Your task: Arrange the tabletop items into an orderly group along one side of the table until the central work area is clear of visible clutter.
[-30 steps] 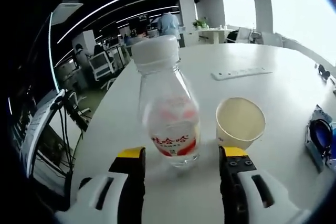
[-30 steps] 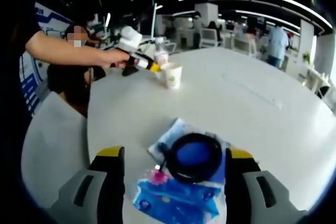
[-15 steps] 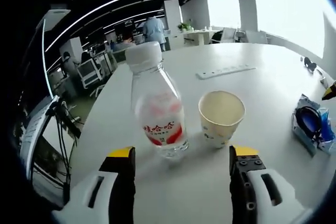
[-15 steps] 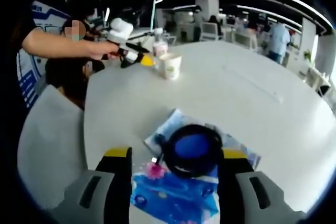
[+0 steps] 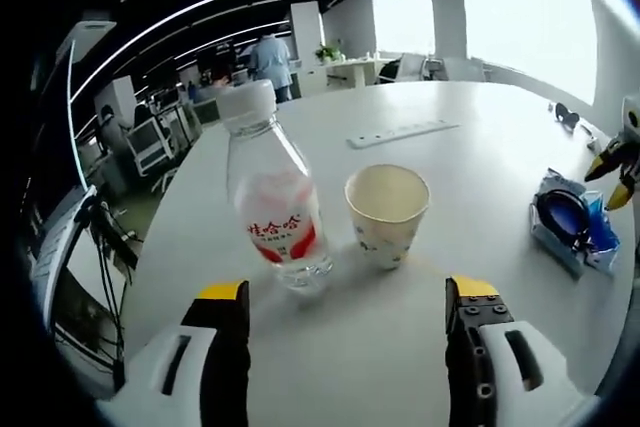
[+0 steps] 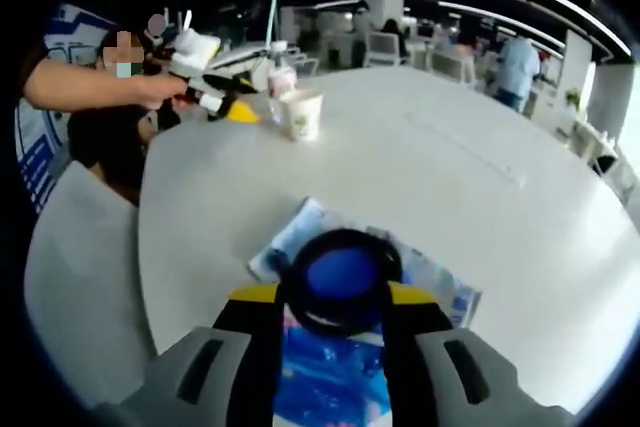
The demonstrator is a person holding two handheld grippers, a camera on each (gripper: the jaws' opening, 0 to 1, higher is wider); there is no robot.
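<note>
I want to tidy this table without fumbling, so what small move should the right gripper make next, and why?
Probably finish closing the right gripper on the blue packet with the black ring: its fingers already flank them closely, though contact isn't clear. The left gripper is open, short of the bottle and paper cup.

**What you are not seeing clearly**

Your right tongs (image 6: 331,299) are covering the near part of the blue packet (image 6: 330,387); whether they are touching it is unclear. In the left gripper view, the packet's print is blurring, and the bottle (image 5: 268,203) label characters are reading too small.
</note>
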